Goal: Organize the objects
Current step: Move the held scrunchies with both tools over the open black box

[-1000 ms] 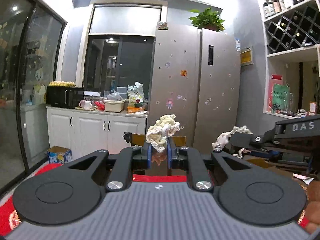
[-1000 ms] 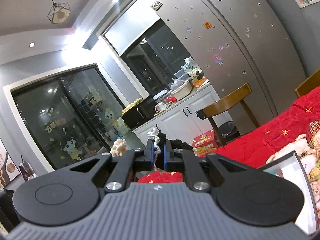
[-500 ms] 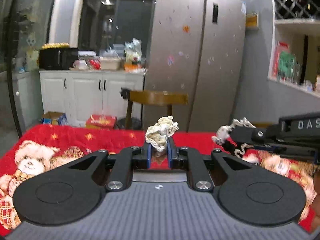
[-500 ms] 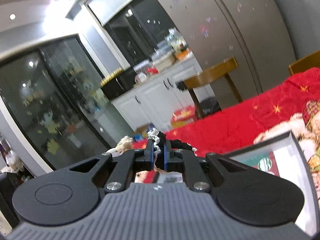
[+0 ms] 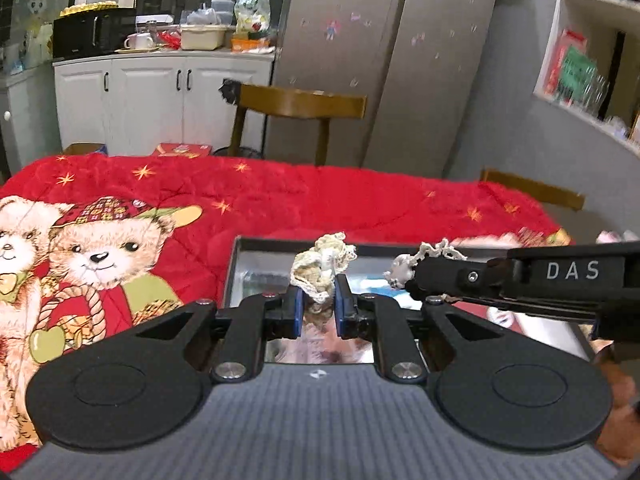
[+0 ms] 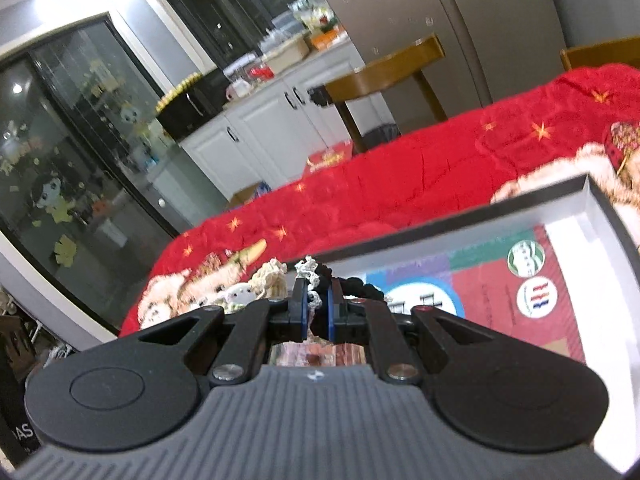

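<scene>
My left gripper (image 5: 316,304) is shut on a cream crocheted lace piece (image 5: 322,268) and holds it above the near edge of an open shallow box (image 5: 280,245). My right gripper (image 6: 317,306) is shut on a black and white lace scrunchie (image 6: 320,280); it also shows in the left wrist view (image 5: 404,274), entering from the right. The box (image 6: 460,220) has a dark rim and a printed colourful bottom. The cream piece shows at the left in the right wrist view (image 6: 268,280).
A red blanket with teddy bears (image 5: 120,240) covers the table. A wooden chair (image 5: 300,108) stands behind it, a second chair back (image 5: 532,192) at the right. White cabinets (image 5: 160,96) and a steel fridge (image 5: 400,60) lie beyond.
Both grippers have tilted down and lowered toward the table with their lace pieces still held. The open box has come into view under them.
</scene>
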The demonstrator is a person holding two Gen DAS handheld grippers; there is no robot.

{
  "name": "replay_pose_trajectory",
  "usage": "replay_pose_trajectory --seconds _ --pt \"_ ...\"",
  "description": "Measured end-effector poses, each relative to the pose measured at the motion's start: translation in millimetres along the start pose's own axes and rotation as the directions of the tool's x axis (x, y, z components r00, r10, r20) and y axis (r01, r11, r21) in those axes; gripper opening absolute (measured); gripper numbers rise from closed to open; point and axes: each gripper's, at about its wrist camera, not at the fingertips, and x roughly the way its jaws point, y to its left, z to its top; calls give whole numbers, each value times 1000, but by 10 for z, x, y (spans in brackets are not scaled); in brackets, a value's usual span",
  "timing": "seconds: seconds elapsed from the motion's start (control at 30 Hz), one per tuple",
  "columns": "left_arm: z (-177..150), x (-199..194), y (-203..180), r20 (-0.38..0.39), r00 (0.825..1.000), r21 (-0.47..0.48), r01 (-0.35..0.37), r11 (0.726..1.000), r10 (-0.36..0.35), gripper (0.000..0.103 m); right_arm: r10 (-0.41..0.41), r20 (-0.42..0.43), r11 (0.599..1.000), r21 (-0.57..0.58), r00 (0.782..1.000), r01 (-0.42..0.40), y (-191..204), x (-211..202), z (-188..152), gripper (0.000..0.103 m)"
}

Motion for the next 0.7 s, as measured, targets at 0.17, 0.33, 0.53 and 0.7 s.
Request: replay_pose_trajectory --seconds 0.17,0.33,0.53,0.7 --pt "-26 73 39 -53 998 1 -33 999 33 17 -33 -27 999 1 999 33 -34 76 -34 11" --pt "-35 92 61 -80 997 -17 -11 1000 9 18 -37 -46 999 3 998 37 -49 104 -40 11" --pt "-50 125 80 -90 996 -19 -23 1000 22 17 -26 -60 1000 12 998 27 -60 120 -23 11" --pt "-52 126 53 -97 995 -4 -32 999 32 18 -26 -61 1000 6 998 27 -61 135 -17 11"
